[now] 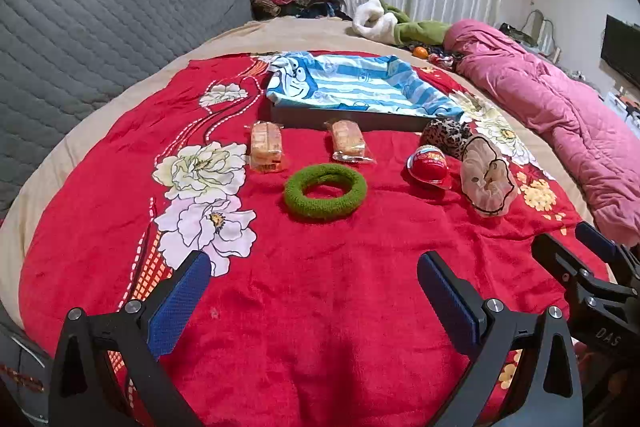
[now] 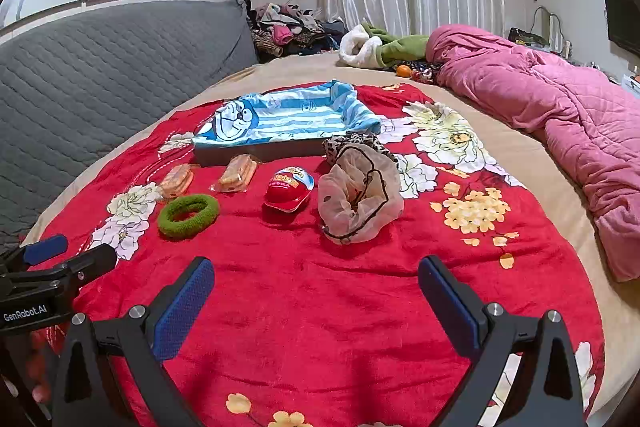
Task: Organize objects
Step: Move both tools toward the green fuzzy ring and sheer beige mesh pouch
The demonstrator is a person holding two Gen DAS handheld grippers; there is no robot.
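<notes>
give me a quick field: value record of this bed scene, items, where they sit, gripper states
surface: red floral blanket on a bed
container: tray lined with blue striped cartoon cloth, at the far edge, nothing in it
snacks: two wrapped cakes side by side before the tray
ring: green fuzzy scrunchie, nearest
toy: red egg-shaped capsule
scrunchies: beige sheer scrunchie, leopard scrunchie behind it
left hand-held gripper: open, holding nothing
right hand-held gripper: open, holding nothing

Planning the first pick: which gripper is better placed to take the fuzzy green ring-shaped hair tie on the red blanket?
Probably left. The fuzzy green ring-shaped hair tie lies straight ahead of the left gripper, whose jaws are open and empty. From the right gripper, it sits off to the left.
</notes>
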